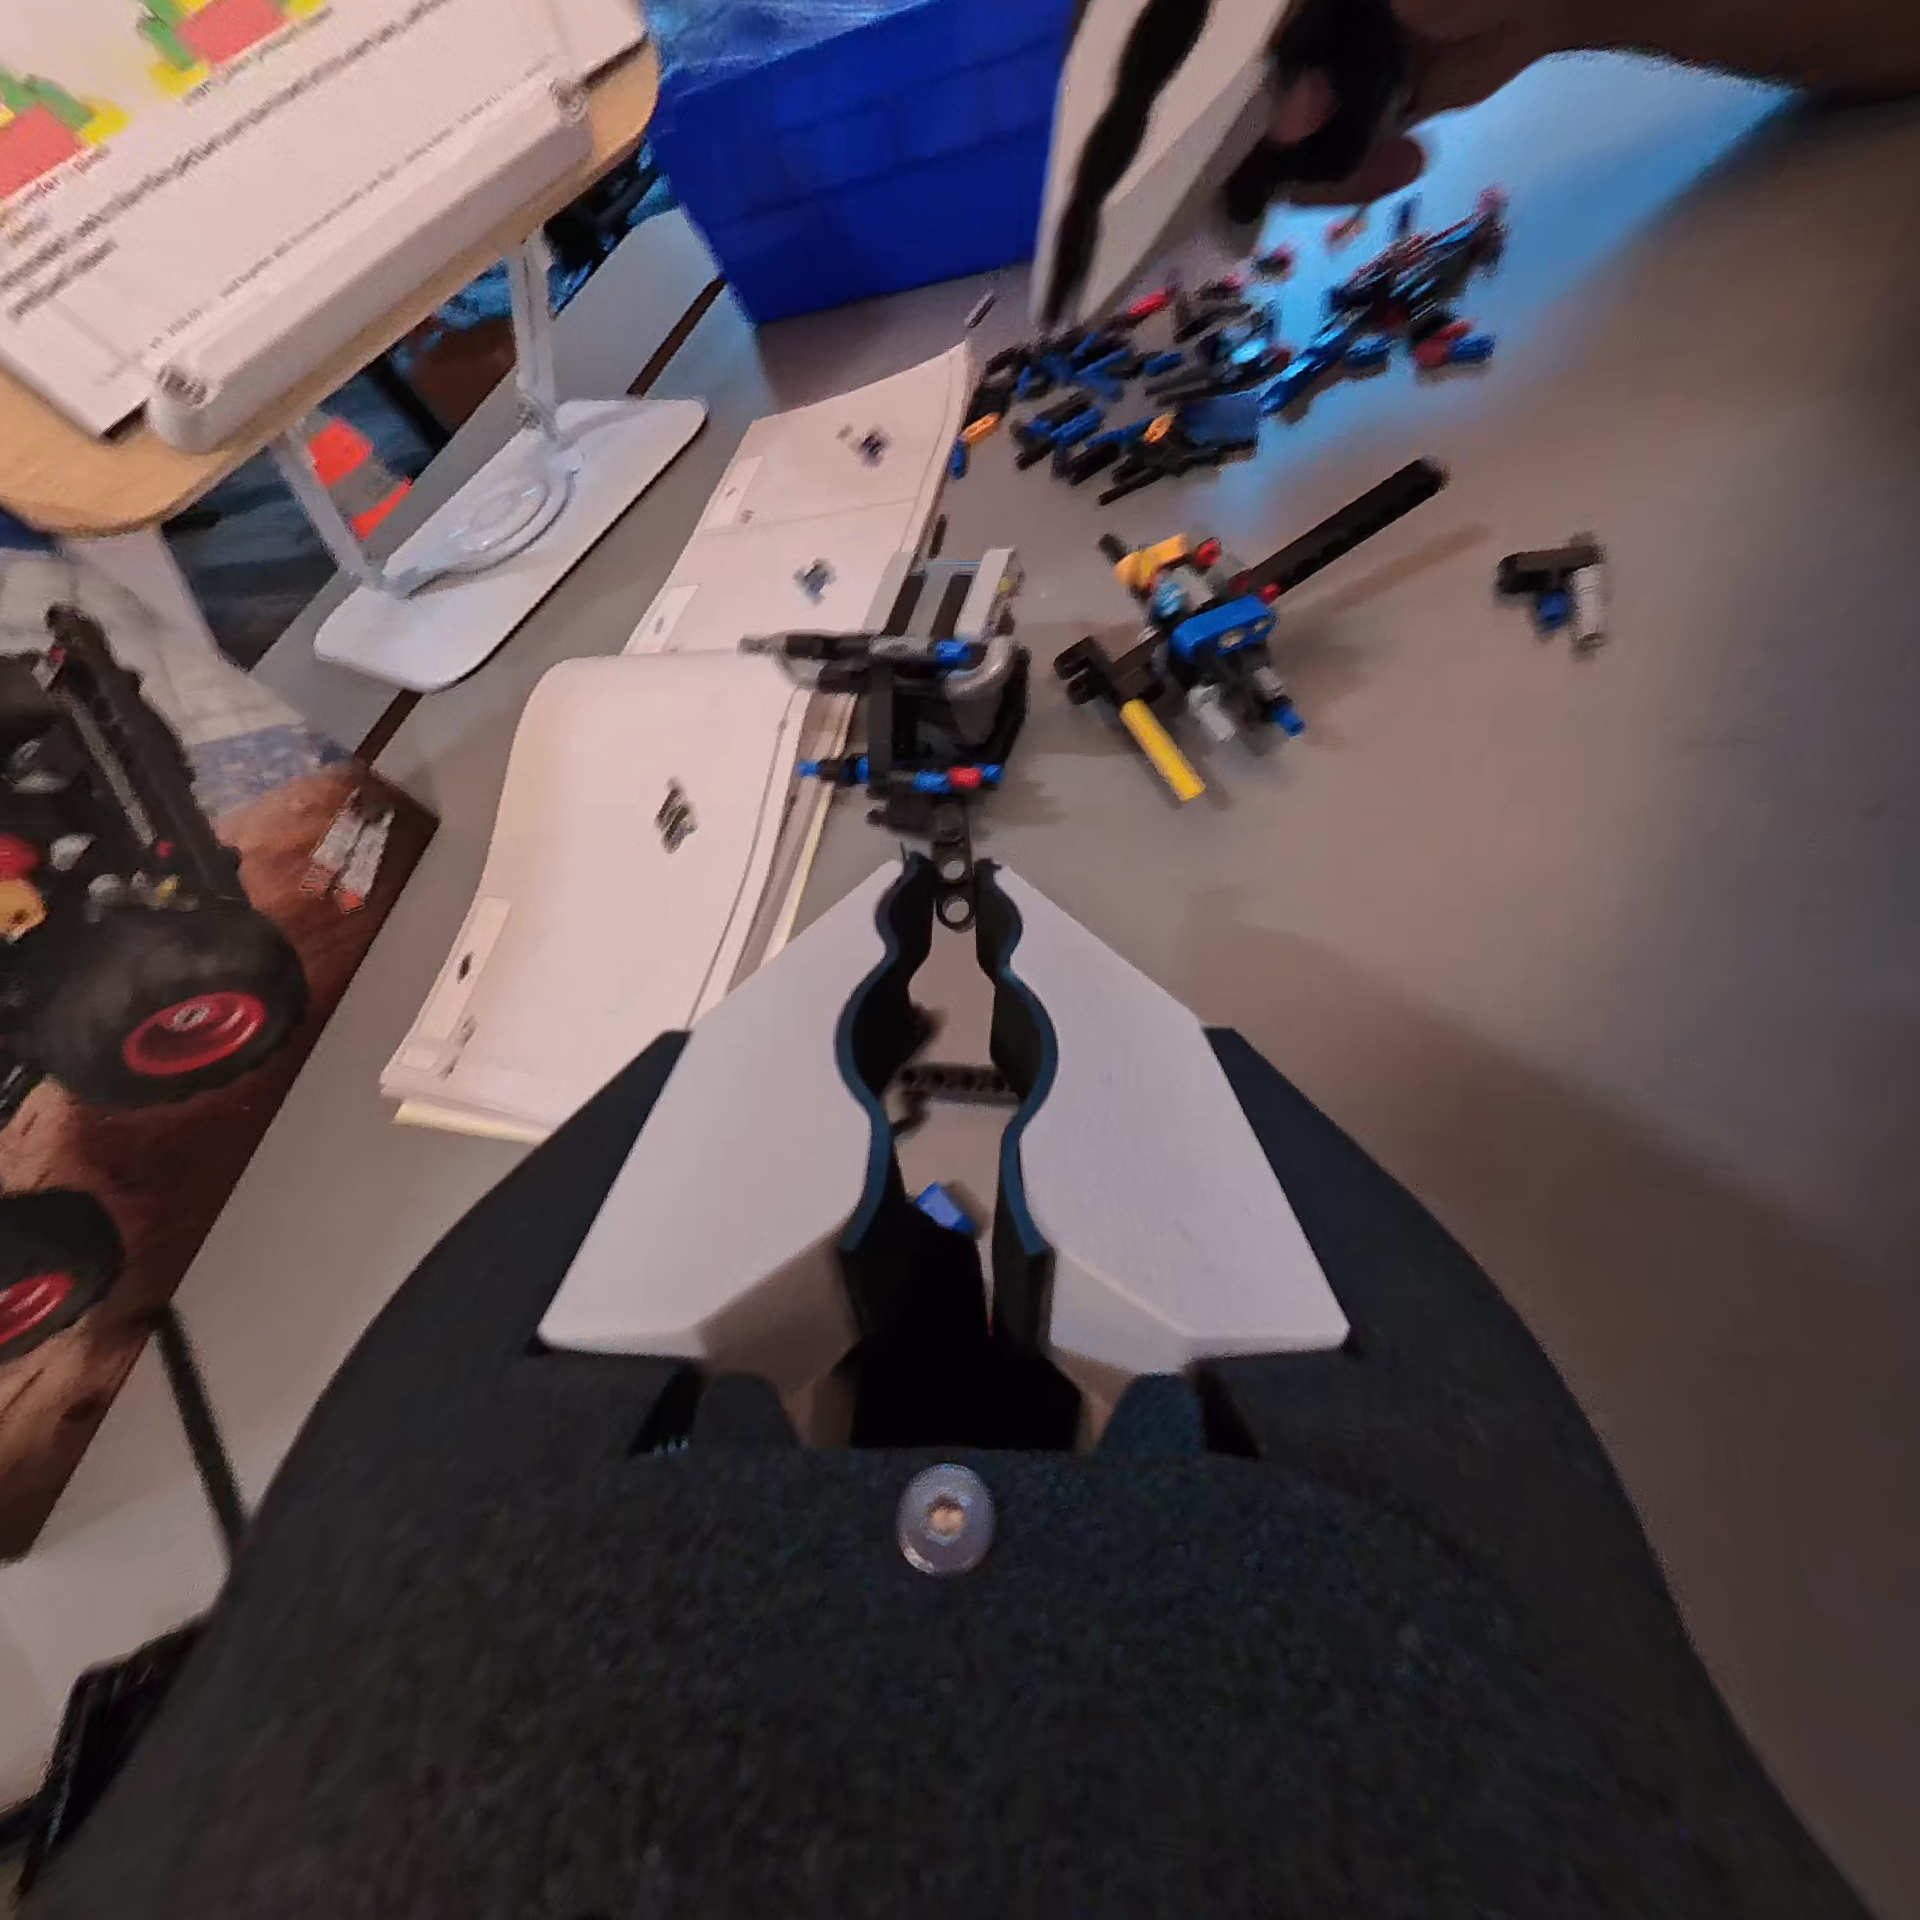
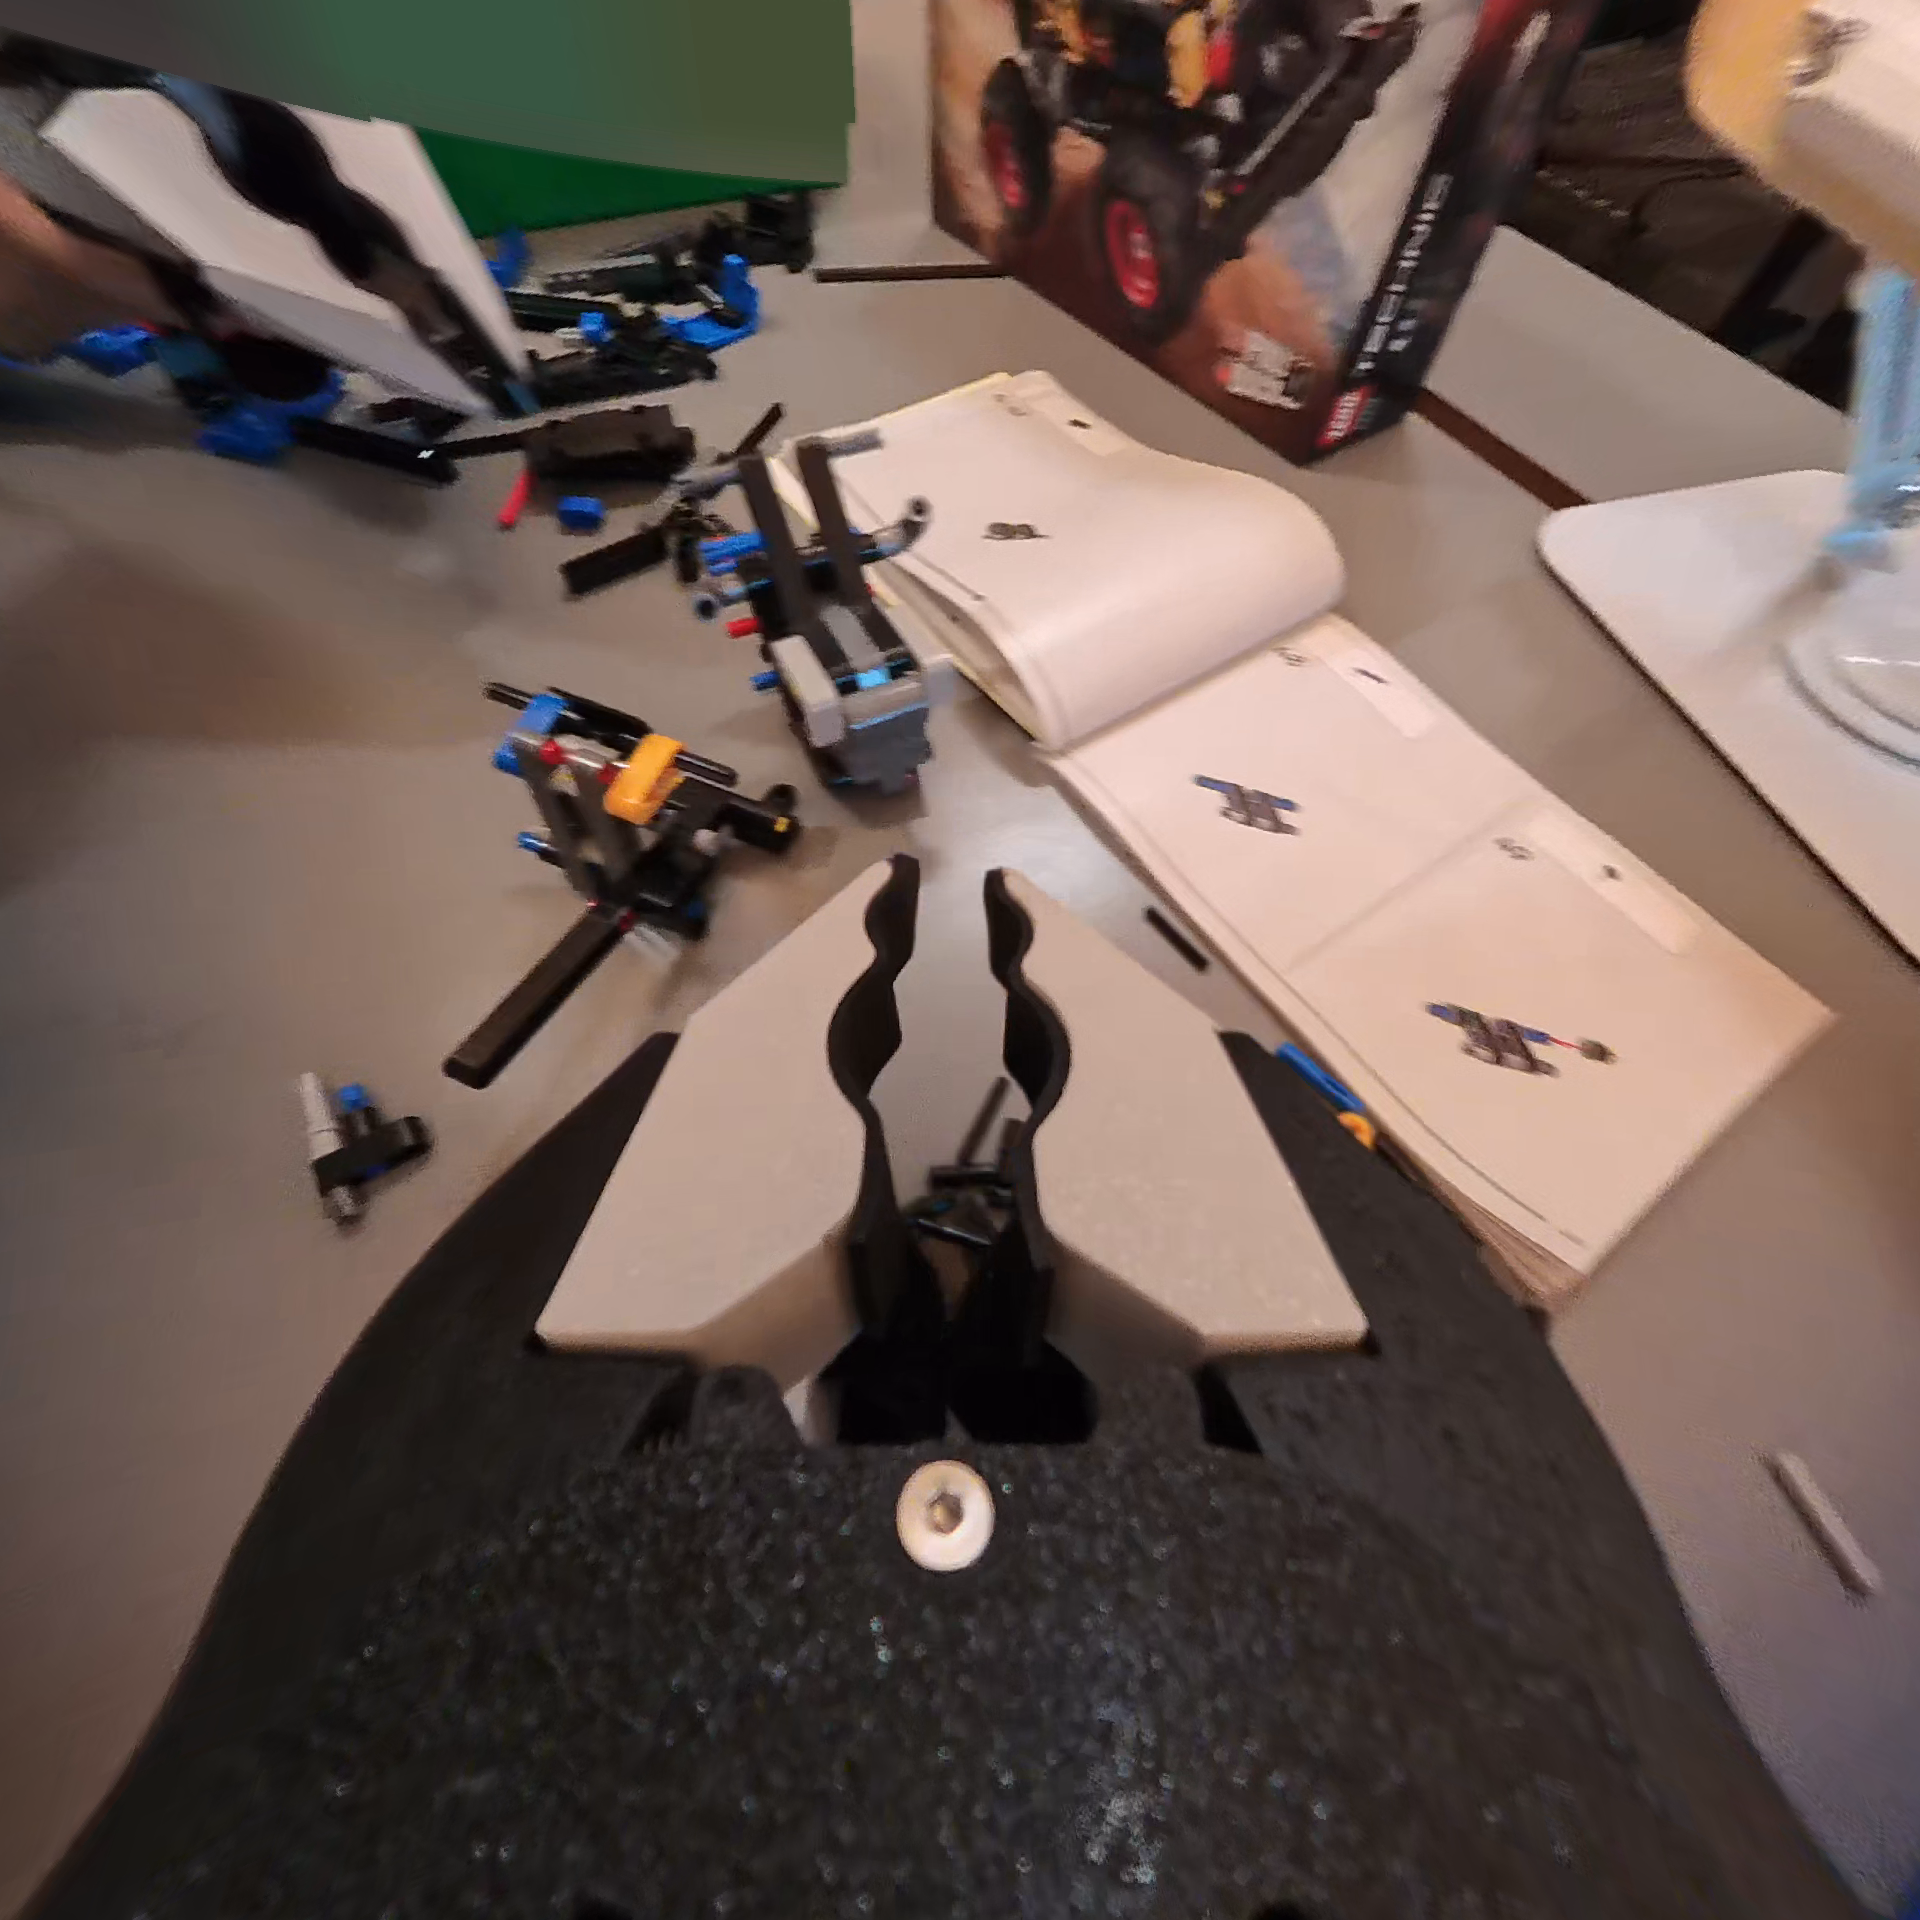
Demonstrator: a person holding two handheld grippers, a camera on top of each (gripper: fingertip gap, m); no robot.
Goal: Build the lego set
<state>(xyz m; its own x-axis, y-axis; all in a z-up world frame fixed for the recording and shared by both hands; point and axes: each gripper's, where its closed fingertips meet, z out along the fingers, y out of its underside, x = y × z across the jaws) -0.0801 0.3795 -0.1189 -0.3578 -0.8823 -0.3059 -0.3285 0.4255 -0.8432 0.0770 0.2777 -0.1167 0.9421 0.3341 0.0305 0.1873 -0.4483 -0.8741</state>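
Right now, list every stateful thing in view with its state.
left gripper: tips around a black beam, grip unclear
right gripper: slightly open, empty
instruction booklet: open, lying flat
set box: standing upright
grey-black assembly: unfinished, beside the booklet
loose parts: scattered, unassembled

Left gripper (image 1: 948, 883) and right gripper (image 2: 951, 883): each has a coarse-textured black body with one silver screw and washer at centre, carrying two pale grey wedge-shaped fingers (image 2: 748, 1122) lined with wavy-edged black pads (image 2: 868, 997).
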